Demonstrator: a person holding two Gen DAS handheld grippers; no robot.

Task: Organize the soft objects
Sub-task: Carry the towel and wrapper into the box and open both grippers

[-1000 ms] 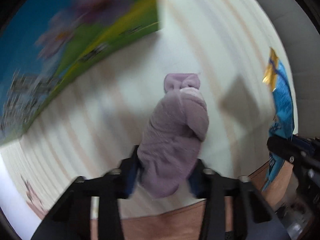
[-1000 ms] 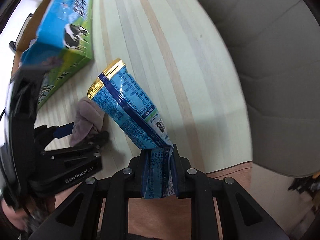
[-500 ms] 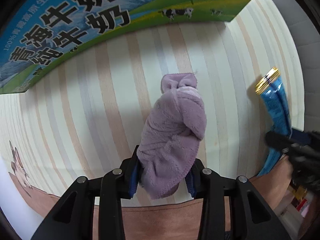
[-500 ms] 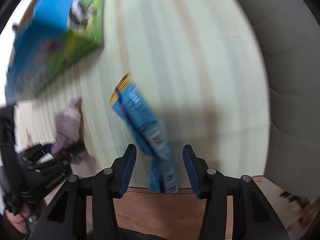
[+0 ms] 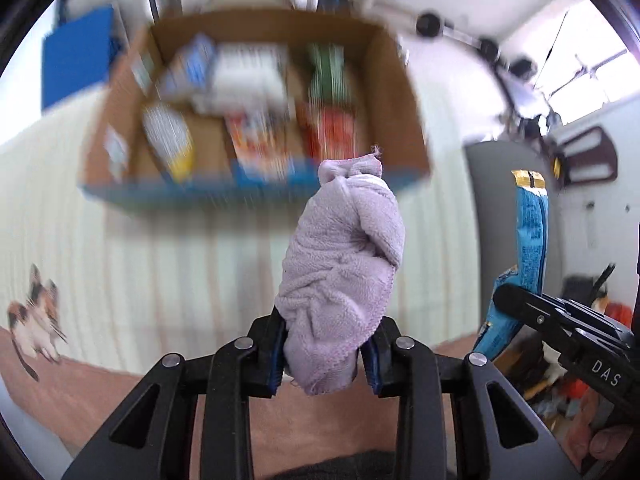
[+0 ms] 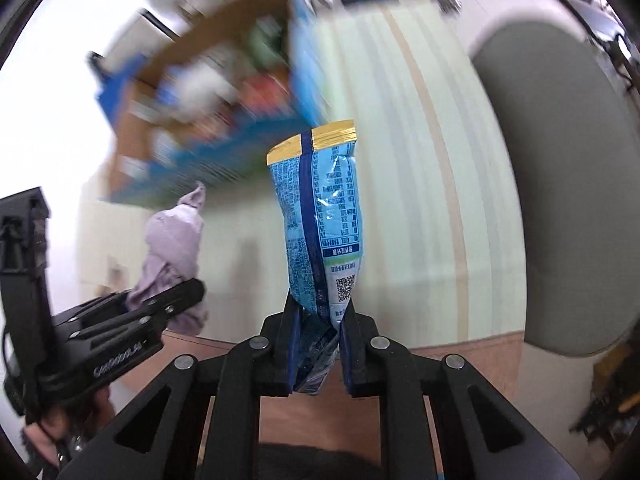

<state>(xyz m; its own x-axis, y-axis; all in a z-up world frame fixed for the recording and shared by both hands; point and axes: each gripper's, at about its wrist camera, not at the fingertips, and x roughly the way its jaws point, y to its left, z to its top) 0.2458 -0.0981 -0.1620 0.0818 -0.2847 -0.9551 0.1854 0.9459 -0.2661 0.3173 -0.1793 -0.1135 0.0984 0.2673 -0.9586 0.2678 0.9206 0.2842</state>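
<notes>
The lilac towel (image 5: 342, 276) is bunched into a lump and sticks straight up out of the left gripper (image 5: 325, 354), whose jaws are clamped tight on its bottom end, so it's up off the tabletop (image 5: 160, 272). In the right wrist view the same towel (image 6: 172, 256) shows at about 9 o'clock, pinched in the left gripper (image 6: 160, 304). The blue snack bag (image 6: 320, 220) with the gold sealed top stands upright in the right gripper (image 6: 319, 354), jaws squeezed shut on its crumpled lower end. From the left wrist view that bag (image 5: 530, 236) sits at 3 o'clock, held by the right gripper (image 5: 516, 312), just beside the towel but not touching it. Past both at 12 o'clock is an open cardboard box (image 5: 396, 80) with a blue outer face, pretty motion-blurred, with a jumble of packets inside that I can't make out; in the right wrist view the box (image 6: 224, 60) is up at 11 o'clock. The striped pale tabletop (image 6: 400, 160) has a brown edge near the cameras, and there's a little cat picture (image 5: 34, 328) printed on it at 8 o'clock in the left view. A grey chair (image 6: 568, 200) sits off the tabletop at 3 o'clock in the right view.
</notes>
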